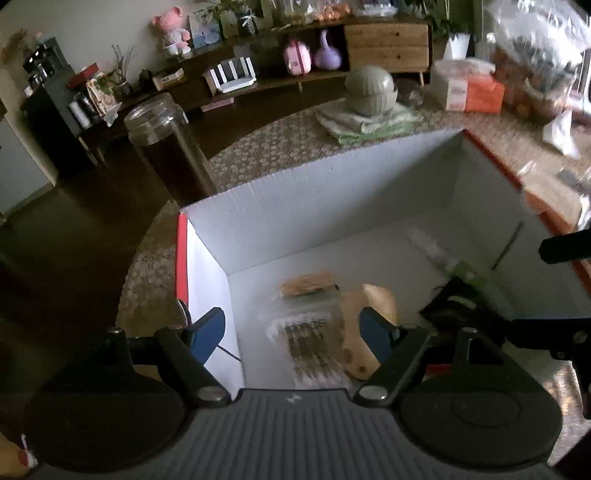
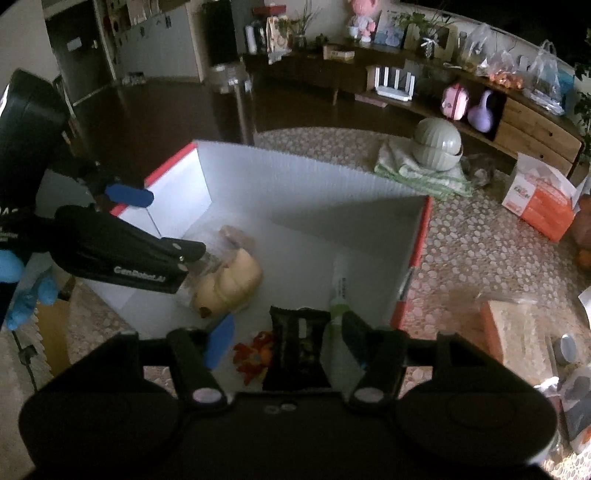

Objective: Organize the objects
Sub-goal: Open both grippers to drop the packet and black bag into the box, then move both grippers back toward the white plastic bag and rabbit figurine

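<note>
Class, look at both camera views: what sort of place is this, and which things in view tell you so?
Most likely a home living room. A long wooden sideboard holds a pink plush doll and potted plants, and a white storage box sits on a patterned tablecloth.

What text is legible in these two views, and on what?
"GenRobot.AI": white print on the black arm of the left tongs, seen from the right wrist view.
Orange and white carton: has a logo, too blurred to read.
White tube in the white box: dark print, too small to read.
Shelf items in the background: nothing readable.
</note>
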Demonstrator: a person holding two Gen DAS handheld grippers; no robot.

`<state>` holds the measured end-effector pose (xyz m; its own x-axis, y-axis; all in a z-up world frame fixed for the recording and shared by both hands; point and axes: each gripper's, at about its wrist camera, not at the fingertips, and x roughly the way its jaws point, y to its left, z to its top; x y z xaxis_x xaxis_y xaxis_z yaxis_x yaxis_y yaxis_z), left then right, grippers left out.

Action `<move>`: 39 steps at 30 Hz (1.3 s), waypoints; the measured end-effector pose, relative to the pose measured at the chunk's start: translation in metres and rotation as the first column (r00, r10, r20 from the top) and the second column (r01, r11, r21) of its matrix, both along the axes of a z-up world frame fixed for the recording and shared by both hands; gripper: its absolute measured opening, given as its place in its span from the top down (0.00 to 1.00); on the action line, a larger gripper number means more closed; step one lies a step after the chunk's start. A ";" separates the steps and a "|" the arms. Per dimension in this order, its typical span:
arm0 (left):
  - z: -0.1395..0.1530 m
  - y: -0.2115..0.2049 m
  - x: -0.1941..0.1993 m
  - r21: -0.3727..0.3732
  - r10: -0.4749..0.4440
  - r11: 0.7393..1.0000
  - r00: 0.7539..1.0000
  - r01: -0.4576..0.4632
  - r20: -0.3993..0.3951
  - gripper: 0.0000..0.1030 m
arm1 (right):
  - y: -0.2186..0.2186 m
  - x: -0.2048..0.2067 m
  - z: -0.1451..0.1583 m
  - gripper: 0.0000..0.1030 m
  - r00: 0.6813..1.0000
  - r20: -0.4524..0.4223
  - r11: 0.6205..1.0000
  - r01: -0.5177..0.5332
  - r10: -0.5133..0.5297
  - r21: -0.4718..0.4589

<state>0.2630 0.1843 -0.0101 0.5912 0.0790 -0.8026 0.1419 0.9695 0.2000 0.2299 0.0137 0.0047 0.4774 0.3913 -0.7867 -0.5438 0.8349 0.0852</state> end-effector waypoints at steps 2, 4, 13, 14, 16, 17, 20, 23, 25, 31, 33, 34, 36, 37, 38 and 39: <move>0.007 -0.003 -0.008 -0.014 -0.005 1.000 1.000 0.005 0.020 0.23 | -0.006 -0.008 0.007 0.37 1.000 0.019 1.000 -0.008 0.007 0.013; 0.012 -0.006 -0.019 -0.015 -0.009 1.000 0.999 0.009 0.040 0.23 | -0.012 -0.015 0.012 0.37 0.999 0.033 1.000 -0.015 0.015 0.026; 0.035 -0.022 -0.062 -0.065 0.020 0.998 0.992 -0.012 0.126 0.23 | -0.043 -0.054 0.033 0.37 0.992 0.122 0.998 -0.030 0.024 0.052; 0.038 -0.024 -0.068 -0.074 0.025 0.997 0.991 -0.015 0.135 0.23 | -0.046 -0.057 0.035 0.37 0.992 0.126 0.998 -0.029 0.021 0.063; 0.040 -0.028 -0.077 -0.092 0.025 0.996 0.989 -0.012 0.149 0.23 | -0.055 -0.065 0.038 0.37 0.991 0.134 0.996 -0.030 0.018 0.085; 0.042 -0.031 -0.082 -0.103 0.026 0.995 0.988 -0.010 0.154 0.23 | -0.060 -0.069 0.040 0.37 0.990 0.140 0.995 -0.029 0.016 0.095; 0.047 -0.039 -0.096 -0.140 0.028 0.990 0.985 -0.004 0.171 0.23 | -0.071 -0.081 0.042 0.37 0.986 0.164 0.993 -0.034 0.015 0.109; 0.050 -0.047 -0.107 -0.172 0.038 0.985 0.981 -0.005 0.188 0.23 | -0.082 -0.093 0.043 0.37 0.982 0.186 0.992 -0.035 0.012 0.120; 0.051 -0.055 -0.114 -0.181 0.041 0.983 0.980 -0.005 0.195 0.23 | -0.089 -0.100 0.044 0.37 0.980 0.201 0.992 -0.027 0.001 0.127; 0.047 -0.075 -0.132 -0.213 0.030 0.977 0.981 0.012 0.194 0.19 | -0.113 -0.115 0.045 0.30 0.977 0.209 0.982 -0.008 -0.032 0.187; 0.046 -0.082 -0.138 -0.214 0.023 0.977 0.980 0.021 0.200 0.19 | -0.122 -0.118 0.044 0.28 0.980 0.198 0.978 -0.004 -0.039 0.211; 0.045 -0.085 -0.140 -0.218 0.020 0.976 0.980 0.025 0.200 0.19 | -0.127 -0.120 0.043 0.27 0.980 0.196 0.976 0.001 -0.045 0.218; 0.043 -0.090 -0.144 -0.236 0.019 0.971 0.980 0.028 0.198 0.19 | -0.136 -0.125 0.041 0.25 0.978 0.201 0.975 0.013 -0.059 0.223; 0.042 -0.093 -0.147 -0.247 0.020 0.969 0.981 0.029 0.195 0.19 | -0.141 -0.128 0.039 0.25 0.977 0.202 0.974 0.020 -0.067 0.225; 0.040 -0.095 -0.149 -0.257 0.019 0.966 0.981 0.032 0.192 0.19 | -0.146 -0.130 0.037 0.23 0.976 0.203 0.973 0.025 -0.073 0.228; 0.038 -0.099 -0.151 -0.265 0.019 0.964 0.982 0.033 0.189 0.19 | -0.150 -0.134 0.036 0.21 0.976 0.203 0.973 0.033 -0.081 0.230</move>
<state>0.1115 0.0856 0.0277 0.7333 -0.1265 -0.6680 0.1336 0.9902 -0.0408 0.0964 -0.1365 0.0408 0.6486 0.5133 -0.5620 -0.5218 0.8374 0.1626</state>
